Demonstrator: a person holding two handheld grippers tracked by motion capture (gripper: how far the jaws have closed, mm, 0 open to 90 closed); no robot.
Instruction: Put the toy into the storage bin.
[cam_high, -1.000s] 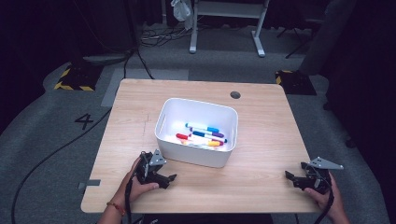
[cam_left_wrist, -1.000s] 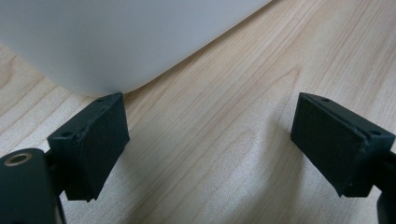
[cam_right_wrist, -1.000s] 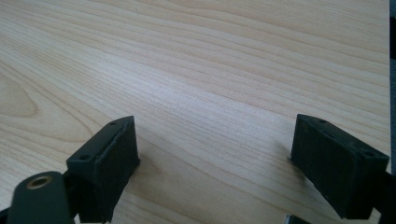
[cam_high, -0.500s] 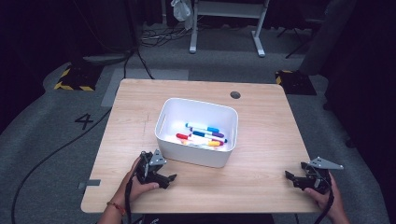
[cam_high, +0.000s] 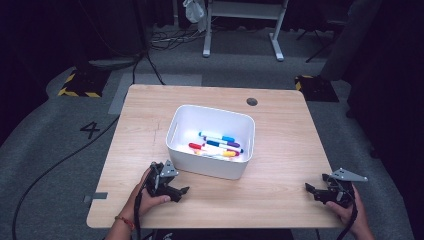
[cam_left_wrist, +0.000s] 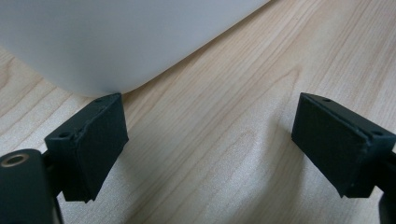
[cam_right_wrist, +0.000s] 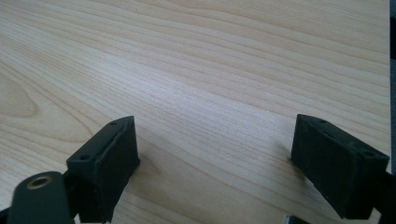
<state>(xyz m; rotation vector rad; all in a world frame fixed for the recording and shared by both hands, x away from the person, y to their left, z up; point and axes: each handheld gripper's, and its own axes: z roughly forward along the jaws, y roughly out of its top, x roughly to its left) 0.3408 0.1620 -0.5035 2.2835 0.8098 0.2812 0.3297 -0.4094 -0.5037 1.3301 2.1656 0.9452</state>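
- The left gripper rests on the near edge of the wooden worktop, held in the person's left hand. Its fingers are spread wide, with nothing but bare wood between them.
- In the left gripper view, one finger sits just beside the rounded bottom corner of the white tub; whether it touches the wall I cannot tell.
- The right gripper lies at the near right corner of the worktop, held in the right hand, well apart from the tub. Its fingers are also spread wide and hold nothing; the right gripper view has plain wood grain between them.
- The white tub stands near the middle of the worktop, just beyond the left gripper.
- Inside it lie several markers, side by side on the tub's floor. Blue, purple, red and yellow parts can be made out, though they are too small to count with confidence.
- A small dark round hole sits in the worktop near its far edge.
- Beyond the worktop, grey floor carries a painted "4" and a black cable.
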